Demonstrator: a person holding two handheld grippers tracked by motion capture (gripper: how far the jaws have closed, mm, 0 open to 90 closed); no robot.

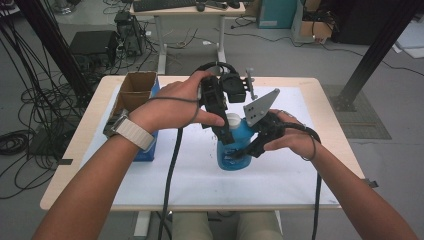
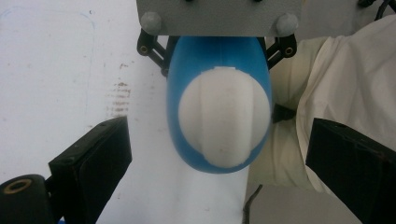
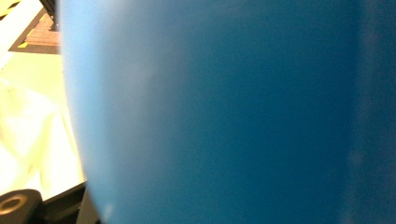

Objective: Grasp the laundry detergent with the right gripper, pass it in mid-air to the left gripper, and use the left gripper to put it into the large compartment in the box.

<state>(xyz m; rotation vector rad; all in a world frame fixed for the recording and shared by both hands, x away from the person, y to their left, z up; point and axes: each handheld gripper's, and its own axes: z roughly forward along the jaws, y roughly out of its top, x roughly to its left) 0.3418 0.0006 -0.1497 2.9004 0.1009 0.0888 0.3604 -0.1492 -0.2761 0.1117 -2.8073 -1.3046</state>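
Your right gripper [image 1: 248, 148] pinches the blue bottle [image 1: 233, 150] steady; your left gripper [image 1: 226, 134], jaws spread, straddles its white cap [image 2: 224, 116].

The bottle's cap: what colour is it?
White, on a blue bottle; the cap shows best in the left gripper view.

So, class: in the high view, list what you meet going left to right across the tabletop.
Cardboard box → left hand-held gripper → blue bottle → right hand-held gripper, closed on the bottle's body.
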